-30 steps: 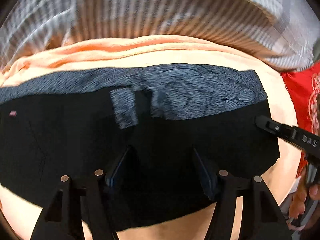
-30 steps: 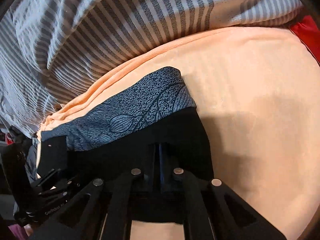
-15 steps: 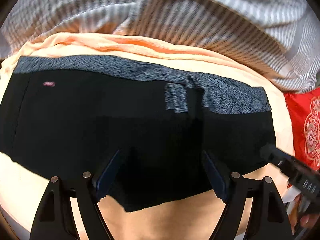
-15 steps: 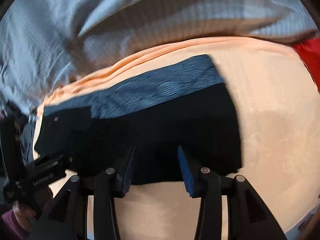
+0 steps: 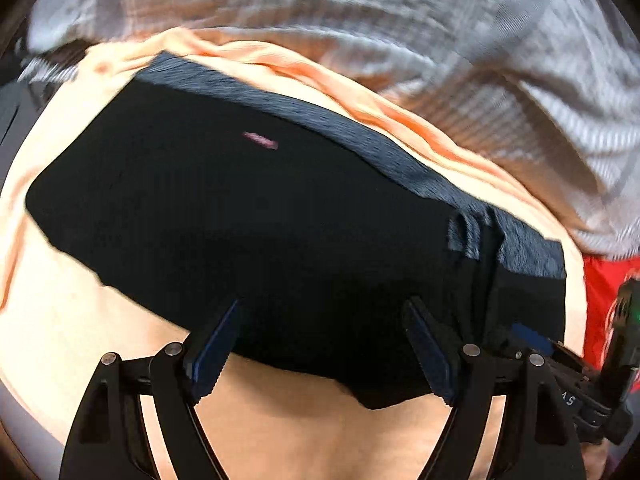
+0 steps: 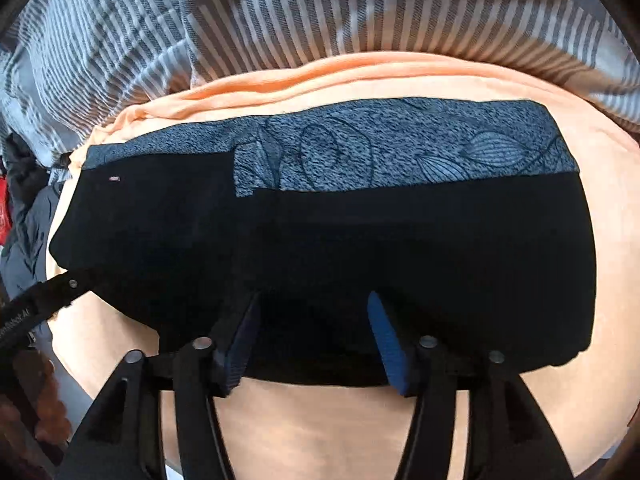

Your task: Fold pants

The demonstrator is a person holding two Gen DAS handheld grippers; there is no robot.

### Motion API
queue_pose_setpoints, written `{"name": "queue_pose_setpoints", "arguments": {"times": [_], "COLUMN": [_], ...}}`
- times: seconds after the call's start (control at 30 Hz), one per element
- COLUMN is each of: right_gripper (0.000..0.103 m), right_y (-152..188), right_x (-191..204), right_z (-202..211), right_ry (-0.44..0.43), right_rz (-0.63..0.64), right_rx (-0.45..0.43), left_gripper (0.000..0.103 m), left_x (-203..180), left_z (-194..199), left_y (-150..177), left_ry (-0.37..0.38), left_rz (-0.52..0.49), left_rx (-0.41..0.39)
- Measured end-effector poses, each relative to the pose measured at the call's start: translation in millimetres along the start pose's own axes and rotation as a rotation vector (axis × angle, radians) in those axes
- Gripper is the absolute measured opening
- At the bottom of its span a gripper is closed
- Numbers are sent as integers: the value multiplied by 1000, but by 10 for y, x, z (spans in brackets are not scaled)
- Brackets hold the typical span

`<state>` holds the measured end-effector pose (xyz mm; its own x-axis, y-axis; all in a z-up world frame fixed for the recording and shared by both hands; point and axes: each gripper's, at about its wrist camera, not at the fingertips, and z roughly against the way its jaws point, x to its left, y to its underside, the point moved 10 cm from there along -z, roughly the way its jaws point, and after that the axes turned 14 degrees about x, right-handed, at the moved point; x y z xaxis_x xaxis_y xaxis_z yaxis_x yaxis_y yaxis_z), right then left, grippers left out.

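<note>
Black pants point(image 6: 360, 248) now released, right gripper point(image 6: 312, 338) and left gripper point(image 5: 320, 344) jaws apart

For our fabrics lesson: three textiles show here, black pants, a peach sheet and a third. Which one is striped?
The grey-and-white blanket, bunched behind the pants, is striped. The peach sheet beneath is plain; the pants are black with a leaf-patterned band.

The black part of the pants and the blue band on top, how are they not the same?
The black part is plain and large; the blue band is a narrow strip with leaf drawings. The black part lies nearer both open grippers, the blue band beside the striped blanket. Both lie flat on the orange sheet.
</note>
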<state>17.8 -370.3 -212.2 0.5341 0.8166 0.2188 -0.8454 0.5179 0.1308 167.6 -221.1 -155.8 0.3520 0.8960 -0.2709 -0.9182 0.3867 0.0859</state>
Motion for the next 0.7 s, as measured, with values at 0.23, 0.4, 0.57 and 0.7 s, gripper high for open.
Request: {"name": "queue_pose_setpoints", "arguments": {"times": [0.23, 0.4, 0.57, 0.7], "right_gripper": [70, 71, 71, 71], "right_y": [-6, -1, -9, -53], "right_x": [77, 113, 450, 881], "right_z": [-30, 24, 169, 158], "right_ry": [60, 99, 99, 68], "right_rz": [15, -3, 45, 131], "right_rx": [26, 46, 17, 7], "left_gripper": [100, 100, 100, 100], "left_x": [365, 511, 643, 833], "left_z": [114, 137, 140, 239], "left_y": [22, 19, -26, -58], "left_ry": [112, 110, 114, 113], "left_rz": [103, 138, 169, 217], "left_rx": [0, -18, -30, -72]}}
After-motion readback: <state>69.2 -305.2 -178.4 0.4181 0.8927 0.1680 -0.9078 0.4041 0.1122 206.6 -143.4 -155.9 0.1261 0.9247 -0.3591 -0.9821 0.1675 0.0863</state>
